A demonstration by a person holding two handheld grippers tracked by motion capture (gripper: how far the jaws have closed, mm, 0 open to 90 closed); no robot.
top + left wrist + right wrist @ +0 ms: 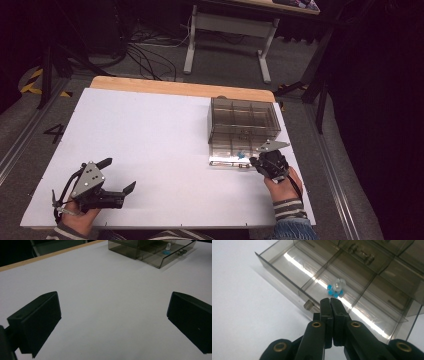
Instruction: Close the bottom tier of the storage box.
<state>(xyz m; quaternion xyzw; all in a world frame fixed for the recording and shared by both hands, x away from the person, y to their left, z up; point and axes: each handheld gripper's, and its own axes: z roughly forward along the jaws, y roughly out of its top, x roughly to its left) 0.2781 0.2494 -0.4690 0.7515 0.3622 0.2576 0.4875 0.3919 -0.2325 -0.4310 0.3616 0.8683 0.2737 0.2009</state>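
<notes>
High view: the left tool rests wide open on the white worktop; the right tool touches the box.

Right gripper view: jaws pressed together, empty, above the blue-and-clear piece in the open drawer.

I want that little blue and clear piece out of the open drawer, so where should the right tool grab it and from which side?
Probably from above: the blue and clear piece sits in a walled compartment of the smoky plastic drawer, whose walls block a sideways approach. Grip the clear top across its sides. The right tool, shut at the drawer's front, must open first.
</notes>
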